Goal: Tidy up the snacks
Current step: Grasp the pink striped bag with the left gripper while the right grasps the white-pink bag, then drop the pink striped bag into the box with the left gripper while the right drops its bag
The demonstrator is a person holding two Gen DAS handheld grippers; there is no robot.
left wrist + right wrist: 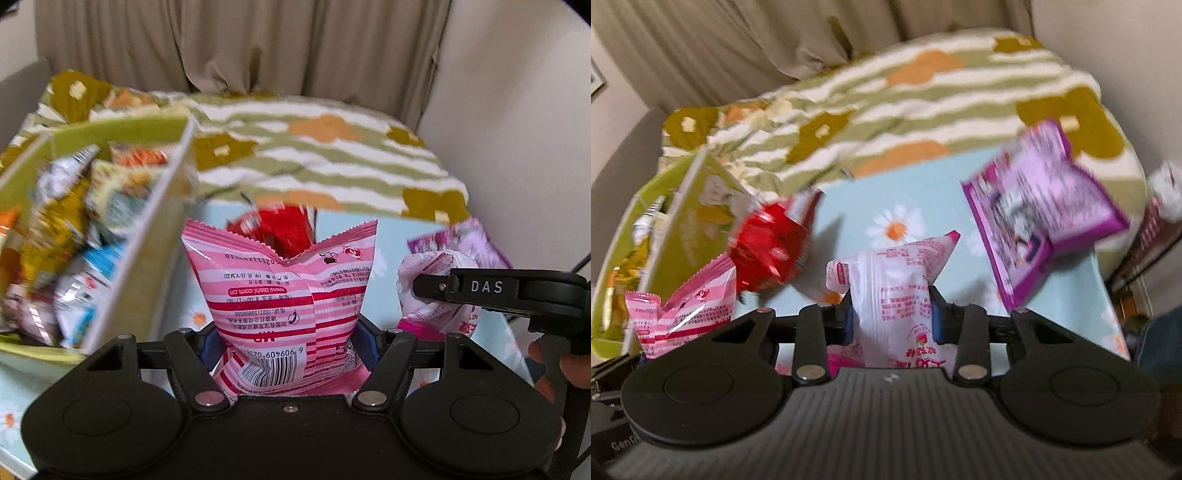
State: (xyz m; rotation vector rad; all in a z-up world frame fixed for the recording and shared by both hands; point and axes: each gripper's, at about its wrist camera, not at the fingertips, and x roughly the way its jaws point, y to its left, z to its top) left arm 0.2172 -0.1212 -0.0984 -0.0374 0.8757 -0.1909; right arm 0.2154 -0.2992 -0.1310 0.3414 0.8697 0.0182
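My left gripper [286, 339] is shut on a pink striped snack bag [280, 291], its blue pads pressed on the bag's lower sides; the same pink striped bag [683, 306] shows at the left of the right wrist view. My right gripper [892, 317] is shut on a white and pink snack packet [890, 291], lifted above the table; that white packet [436, 291] also appears at the right of the left wrist view, gripped by the other gripper's black finger. A red snack bag [768, 251] lies behind on the table. A purple snack packet [1038, 218] lies at the right.
A green box [162, 236] full of several snack bags stands at the left on the light blue daisy tablecloth [905, 199]. Behind the table lies a striped green, white and orange blanket [314, 147], then beige curtains [240, 44]. A hand [569, 365] holds the right gripper's handle.
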